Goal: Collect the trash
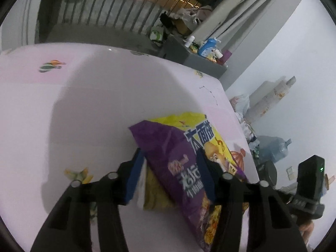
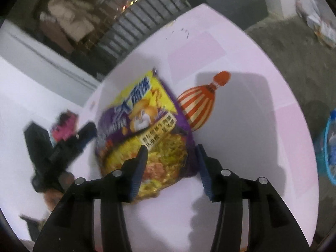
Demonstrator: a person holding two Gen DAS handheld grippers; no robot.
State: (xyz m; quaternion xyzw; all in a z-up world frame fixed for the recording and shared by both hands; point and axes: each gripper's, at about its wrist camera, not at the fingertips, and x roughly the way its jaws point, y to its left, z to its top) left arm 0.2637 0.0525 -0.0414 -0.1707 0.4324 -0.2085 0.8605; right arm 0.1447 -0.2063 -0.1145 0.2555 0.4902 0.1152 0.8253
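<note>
A purple and yellow instant-noodle packet (image 1: 174,157) lies tilted on the pink tablecloth (image 1: 84,105), its left edge raised. My left gripper (image 1: 169,153) has it between its blue pads, which lie against it on both sides. In the right wrist view the same packet (image 2: 145,124) bulges up, and my left gripper (image 2: 84,134) holds its left edge. My right gripper (image 2: 171,147) straddles the packet's near end with its fingers apart. Its right pad (image 2: 202,166) stands just clear of the wrapper's edge.
An orange striped balloon print (image 2: 197,107) marks the cloth beside the packet. A blue basket (image 2: 329,147) stands off the table's right side. Beyond the table are a grey cabinet with bottles (image 1: 201,63), a water jug (image 1: 275,149) and a railing (image 1: 117,12).
</note>
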